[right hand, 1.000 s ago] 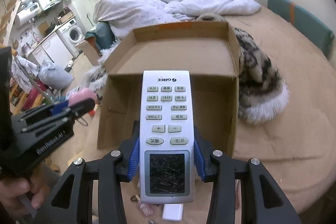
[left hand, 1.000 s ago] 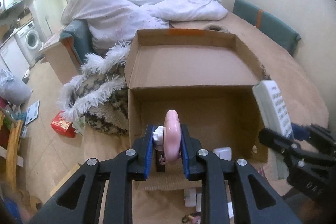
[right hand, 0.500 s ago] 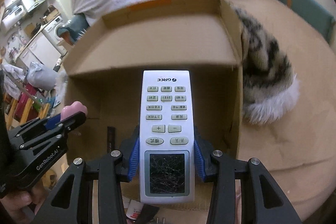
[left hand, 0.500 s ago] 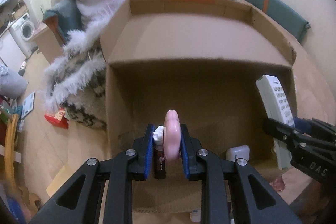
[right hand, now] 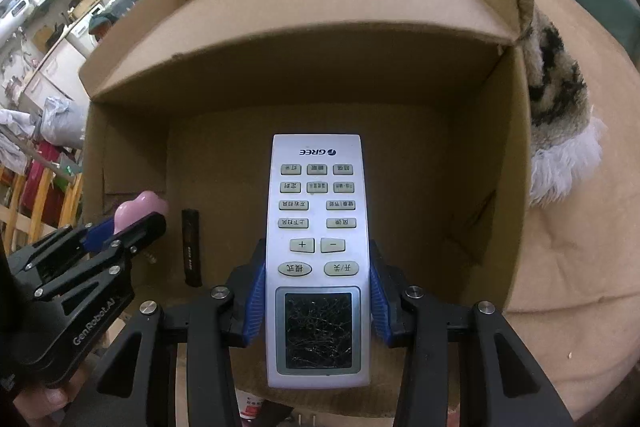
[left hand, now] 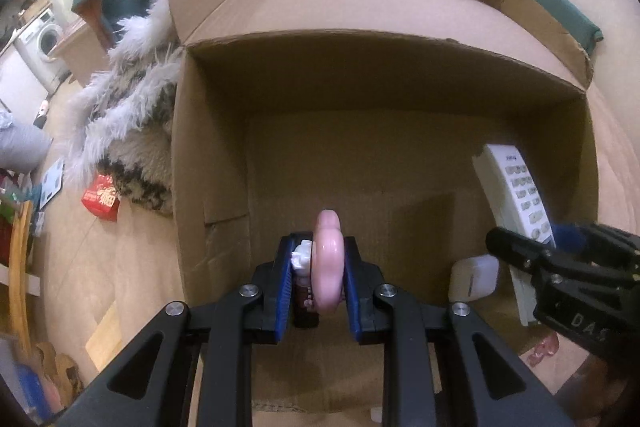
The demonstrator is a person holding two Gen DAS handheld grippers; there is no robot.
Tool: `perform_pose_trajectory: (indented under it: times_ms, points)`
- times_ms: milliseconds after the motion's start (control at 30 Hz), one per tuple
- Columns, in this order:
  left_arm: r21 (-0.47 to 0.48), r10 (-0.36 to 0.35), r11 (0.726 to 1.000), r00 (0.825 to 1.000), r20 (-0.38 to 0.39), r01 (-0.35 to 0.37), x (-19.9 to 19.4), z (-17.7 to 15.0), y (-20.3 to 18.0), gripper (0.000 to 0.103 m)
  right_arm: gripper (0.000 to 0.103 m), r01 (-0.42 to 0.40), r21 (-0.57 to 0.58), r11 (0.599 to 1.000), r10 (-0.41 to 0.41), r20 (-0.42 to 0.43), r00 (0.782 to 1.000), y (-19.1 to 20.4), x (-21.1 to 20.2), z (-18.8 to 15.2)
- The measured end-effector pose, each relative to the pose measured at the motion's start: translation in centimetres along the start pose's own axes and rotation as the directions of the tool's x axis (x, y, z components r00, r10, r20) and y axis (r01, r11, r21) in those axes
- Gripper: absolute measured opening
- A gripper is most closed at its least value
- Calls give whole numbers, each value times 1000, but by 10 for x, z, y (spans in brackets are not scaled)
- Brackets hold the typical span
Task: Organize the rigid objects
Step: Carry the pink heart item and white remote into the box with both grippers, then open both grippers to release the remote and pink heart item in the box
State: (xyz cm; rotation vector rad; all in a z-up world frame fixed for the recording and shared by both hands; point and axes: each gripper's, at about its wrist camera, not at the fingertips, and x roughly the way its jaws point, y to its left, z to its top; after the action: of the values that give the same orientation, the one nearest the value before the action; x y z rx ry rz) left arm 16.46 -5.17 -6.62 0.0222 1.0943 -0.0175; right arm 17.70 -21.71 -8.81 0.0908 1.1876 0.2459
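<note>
open cardboard box (right hand: 504, 155) ahead of both grippers, dark tube (right hand: 191, 247) lying inside, left gripper (left hand: 316, 287) pinching pink ring (left hand: 329, 259), right gripper (right hand: 318, 307) clamping white remote (right hand: 318, 247)

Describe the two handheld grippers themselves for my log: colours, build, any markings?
Both are black plastic linkage frames with triangular cut-outs and silver pivot screws, with blue pads lining the jaws. The left gripper carries white "GenRobot.AI" lettering on its side; the right gripper shows embossed letters "DAS", partly cut off. No cables or sleeves show.
</note>
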Motion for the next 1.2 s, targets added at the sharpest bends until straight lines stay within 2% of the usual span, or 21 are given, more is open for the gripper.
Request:
perform_pose_trajectory:
  times_ms: [233,433,667,800,967,1033,1067,1100,1167,1200]
  points:
    - [20,8,1000,1000,-17,-8,10,-2,-4,21,46,35,13,999,-34,-47,998,1,22,10]
    - [-1,24,1000,999,-33,-24,17,-1,1,21,46,31,25,999,-30,-70,997,4,29,13]
    - [22,39,999,999,-18,-39,15,0,-2,21,46,30,0,1000,-30,-28,999,12,23,19]
    - [20,39,999,999,-24,-39,15,0,-2,21,56,4,12,1000,-4,-6,1000,14,19,22]
    - [15,37,999,999,-21,-36,13,0,-2,21,58,-13,26,1000,12,48,999,14,11,25]
    - [14,35,999,999,-20,-34,13,0,-2,23,67,-26,36,999,24,58,998,14,10,26]
    - [16,34,999,999,-21,-34,12,1,-2,27,69,-40,45,998,38,60,997,13,10,26]
    - [19,33,999,999,-23,-32,12,1,-2,31,76,-63,64,996,59,60,996,11,10,27]
    - [19,33,999,999,-12,-33,9,2,-3,53,92,-99,92,991,92,81,993,10,4,24]
    - [18,32,999,999,2,-32,6,2,-3,57,102,-105,98,990,95,96,991,9,2,24]
